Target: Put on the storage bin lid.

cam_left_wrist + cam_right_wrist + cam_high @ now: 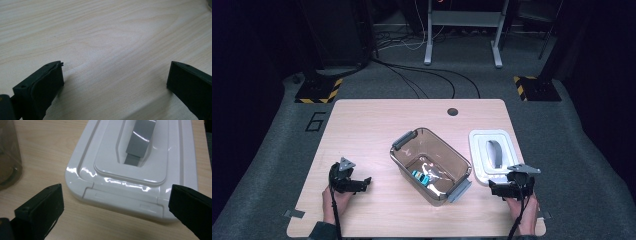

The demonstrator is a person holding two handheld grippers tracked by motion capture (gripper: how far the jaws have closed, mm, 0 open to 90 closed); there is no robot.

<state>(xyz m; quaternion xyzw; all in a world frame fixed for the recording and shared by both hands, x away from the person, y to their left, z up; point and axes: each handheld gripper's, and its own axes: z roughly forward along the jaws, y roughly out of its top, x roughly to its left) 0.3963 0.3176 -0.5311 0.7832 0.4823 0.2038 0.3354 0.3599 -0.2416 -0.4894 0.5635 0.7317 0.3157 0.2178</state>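
From above, the white lid [494, 156] lies flat on the pale wood-grain worktop [362, 130], long axis running away from me, just right of the clear brown bin [431, 165] holding what may be a small blue toy [421, 177]. My left gripper [115, 75] has its jaws apart over bare wood. My right gripper [116, 200] has its jaws wide apart before the glossy moulded lid's near short edge, grey handle [141, 140] pointing onward.

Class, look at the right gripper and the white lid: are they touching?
Apart. In the right gripper view the open jaws of the right gripper stand short of the white lid, with bare table between them.
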